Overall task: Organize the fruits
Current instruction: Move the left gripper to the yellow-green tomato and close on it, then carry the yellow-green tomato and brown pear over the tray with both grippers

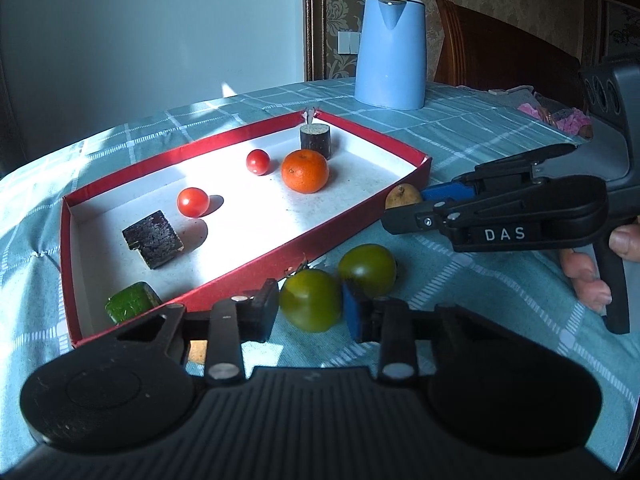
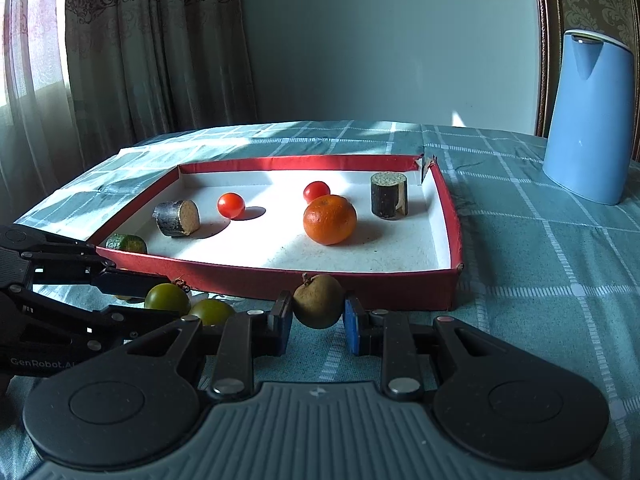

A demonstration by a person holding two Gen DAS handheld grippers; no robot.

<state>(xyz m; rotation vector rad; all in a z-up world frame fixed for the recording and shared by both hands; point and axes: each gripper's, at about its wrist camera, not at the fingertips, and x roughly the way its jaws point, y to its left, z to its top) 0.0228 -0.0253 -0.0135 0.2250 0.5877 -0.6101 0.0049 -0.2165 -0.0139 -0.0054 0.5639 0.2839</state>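
Fruits: two round green tomatoes and one small brownish, pear-like fruit sit outside the shallow red cardboard tray (image 1: 360, 216) on the teal checked tablecloth (image 2: 540, 280); the rest are already inside, lit by sun.

Green tomato in hand: the nearer green tomato (image 1: 310, 300) sits low centre in the left wrist view, right between our left gripper (image 1: 310, 312) pads, which look pressed onto its sides, so we'd call that clamped.

Second green tomato: the other green tomato (image 1: 367, 270) is just beside the first, a bit up and right, touching or nearly, hard to say.

Brown fruit: the brownish fruit (image 2: 319, 306) is bottom centre of the right wrist view, squeezed between the right gripper (image 2: 318, 322) pads, close against the tray's near wall.

Already in tray: an orange mandarin (image 2: 330, 219), two small red cherry tomatoes (image 2: 231, 205) (image 2: 316, 191), dark cylindrical chunks and a green piece in the near left corner.

Which way to go: from both grippers the tray lies straight ahead and slightly up the frame, its long side running across the right wrist view. So we reckon it's lift, clear the red wall, then forward.

Nearer hand: the right one, its fruit is practically at the wall; the left has a short gap.

Watch out: the second tomato may roll when its neighbour lifts.

Bystander: the pale blue plastic kettle (image 2: 588, 116) stands well apart, upper right.
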